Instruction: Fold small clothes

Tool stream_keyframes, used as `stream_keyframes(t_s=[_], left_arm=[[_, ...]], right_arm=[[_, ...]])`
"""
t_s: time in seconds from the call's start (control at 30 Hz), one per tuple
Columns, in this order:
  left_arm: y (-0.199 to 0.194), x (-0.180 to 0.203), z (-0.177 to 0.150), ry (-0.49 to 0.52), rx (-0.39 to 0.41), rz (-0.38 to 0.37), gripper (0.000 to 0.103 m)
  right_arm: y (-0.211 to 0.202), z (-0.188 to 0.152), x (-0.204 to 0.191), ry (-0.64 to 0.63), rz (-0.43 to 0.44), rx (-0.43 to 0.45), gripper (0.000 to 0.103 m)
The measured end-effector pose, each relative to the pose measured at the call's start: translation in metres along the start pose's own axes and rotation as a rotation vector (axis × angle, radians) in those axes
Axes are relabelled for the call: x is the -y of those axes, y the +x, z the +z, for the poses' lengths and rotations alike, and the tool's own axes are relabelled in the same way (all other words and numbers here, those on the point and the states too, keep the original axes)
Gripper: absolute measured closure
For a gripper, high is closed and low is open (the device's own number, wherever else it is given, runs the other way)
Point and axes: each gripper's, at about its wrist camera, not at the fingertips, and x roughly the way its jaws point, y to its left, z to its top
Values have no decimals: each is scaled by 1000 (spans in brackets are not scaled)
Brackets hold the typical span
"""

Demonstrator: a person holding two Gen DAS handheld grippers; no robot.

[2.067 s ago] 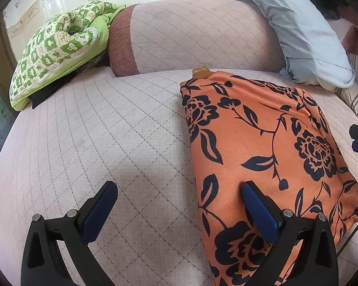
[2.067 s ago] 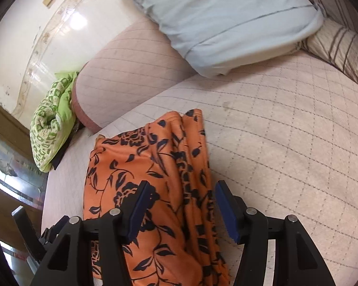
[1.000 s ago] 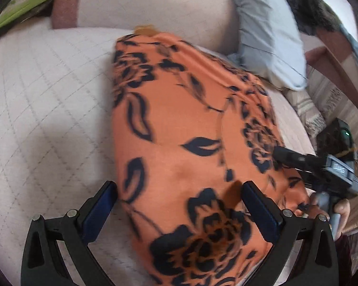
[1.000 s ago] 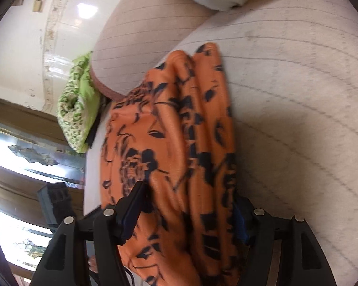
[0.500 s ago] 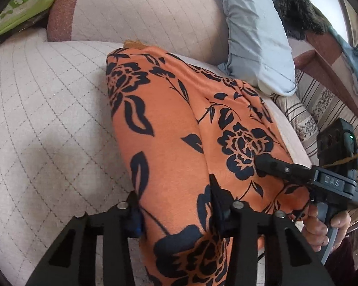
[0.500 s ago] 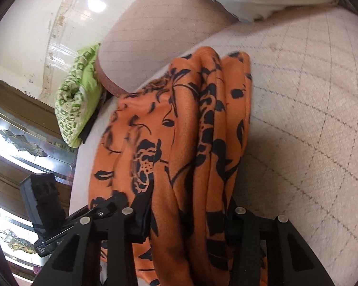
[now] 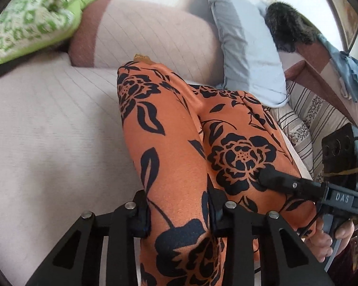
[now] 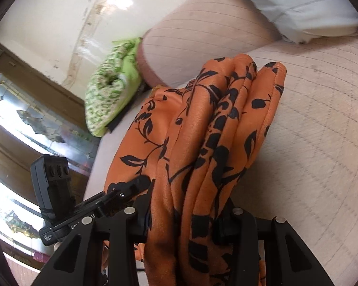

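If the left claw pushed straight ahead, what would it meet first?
The left claw is shut on the orange floral garment, so more cloth comes first; beyond it probably the sofa backrest, though depth is unclear.

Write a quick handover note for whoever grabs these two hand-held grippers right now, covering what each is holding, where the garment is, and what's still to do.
Left hand-held gripper: shut on the near edge of the orange floral garment.
Right hand-held gripper: shut on the same garment's bunched layers, on its other side.
Garment: near end raised in both grips, far end resting on the quilted sofa seat, close to the backrest cushion.
Done: garment already doubled lengthwise into several layers; both near corners gripped.
Left: probably carry the near end toward the far end, lay it down, release, smooth it.
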Motion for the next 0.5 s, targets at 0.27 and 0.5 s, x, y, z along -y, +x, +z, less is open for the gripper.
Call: stream_keyframes(t_s=[0.27,0.5], left_arm=[[-67,-33,-50,-1,22,78,67],[-114,-36,-113,-50,16,106,67]], right_arm=[[19,-51,-59,-31,89,-34,62],[13,-124,-77,39,132,-86,62]])
